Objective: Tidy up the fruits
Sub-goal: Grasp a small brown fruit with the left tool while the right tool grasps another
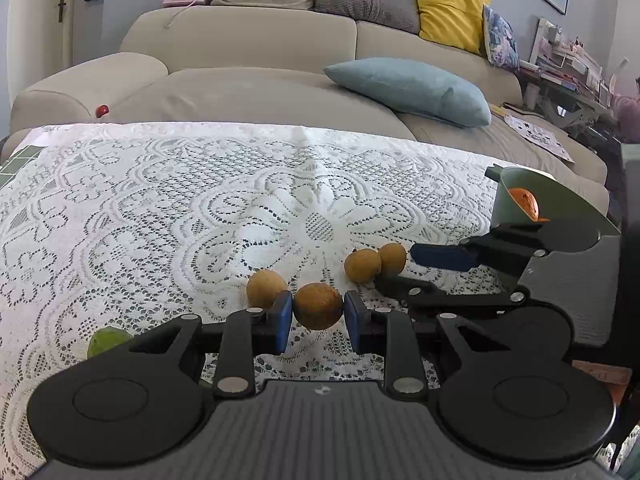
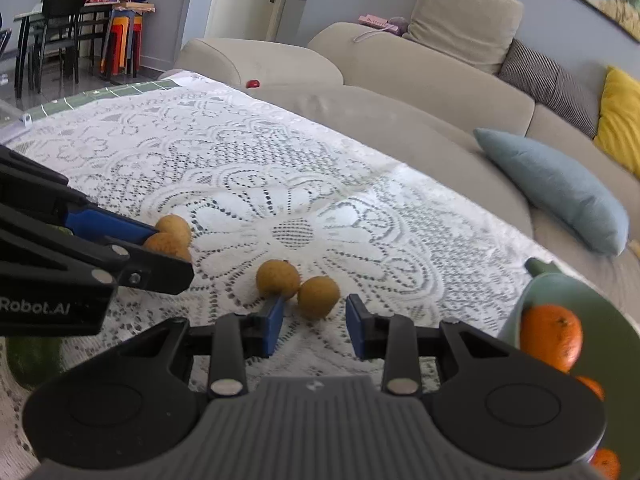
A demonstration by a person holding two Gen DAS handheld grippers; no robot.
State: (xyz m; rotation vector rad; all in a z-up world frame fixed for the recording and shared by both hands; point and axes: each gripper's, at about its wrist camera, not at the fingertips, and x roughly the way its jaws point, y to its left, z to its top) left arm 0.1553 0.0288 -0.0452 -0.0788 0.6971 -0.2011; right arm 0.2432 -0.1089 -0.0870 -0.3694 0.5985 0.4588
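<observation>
Several small round brown fruits lie on the lace tablecloth (image 1: 160,208). My left gripper (image 1: 318,314) is shut on one brown fruit (image 1: 319,306); another (image 1: 265,289) sits just left of it. In the right wrist view the left gripper (image 2: 160,248) shows at the left with that fruit (image 2: 166,244). My right gripper (image 2: 314,322) is open around a brown fruit (image 2: 318,296), with another (image 2: 277,278) touching its left finger. A green bowl (image 2: 560,292) at the right holds oranges (image 2: 552,336); it also shows in the left wrist view (image 1: 560,196).
A green fruit (image 1: 106,340) lies at the near left of the table, also in the right wrist view (image 2: 34,356). A beige sofa (image 1: 248,40) with a blue cushion (image 1: 412,88) stands behind the table. A small red ball (image 1: 101,111) rests on the sofa.
</observation>
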